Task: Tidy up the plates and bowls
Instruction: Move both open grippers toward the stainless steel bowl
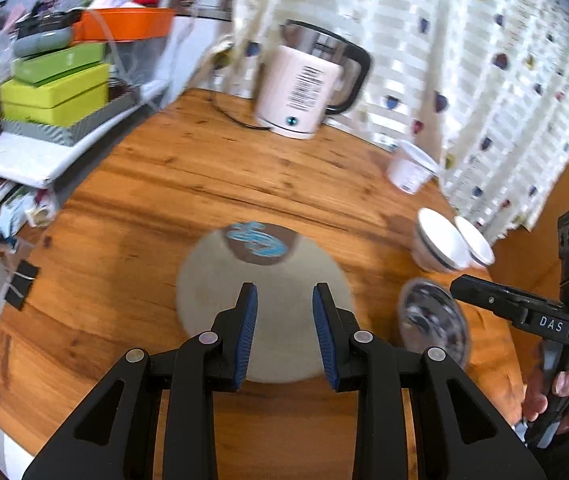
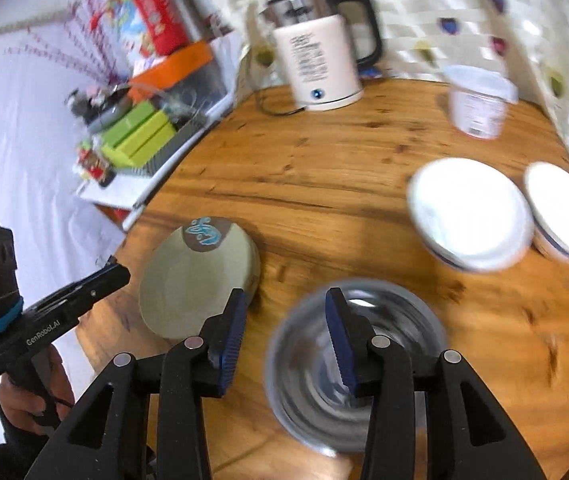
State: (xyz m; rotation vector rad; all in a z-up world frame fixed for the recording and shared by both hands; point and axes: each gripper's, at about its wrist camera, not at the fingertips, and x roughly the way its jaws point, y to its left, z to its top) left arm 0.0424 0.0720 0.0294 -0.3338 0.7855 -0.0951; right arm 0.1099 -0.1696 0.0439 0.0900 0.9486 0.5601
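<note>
A grey-green plate (image 1: pixel 264 292) with a blue motif lies on the round wooden table (image 1: pixel 164 184); it also shows in the right wrist view (image 2: pixel 192 280). My left gripper (image 1: pixel 284 296) is open and hovers just above the plate. A shiny metal bowl (image 2: pixel 356 360) sits to its right; it also shows in the left wrist view (image 1: pixel 432 320). My right gripper (image 2: pixel 284 300) is open, its right finger over the bowl's inside, its left finger outside the rim. Two white bowls (image 2: pixel 472 212) (image 2: pixel 564 212) stand further right; they also show in the left wrist view (image 1: pixel 440 244).
A white electric kettle (image 1: pixel 304 88) and a white plastic tub (image 1: pixel 410 168) stand at the table's far side before a dotted curtain (image 1: pixel 484 60). A shelf with green boxes (image 1: pixel 52 92) borders the table's left. The kettle's cord (image 2: pixel 272 108) lies on the wood.
</note>
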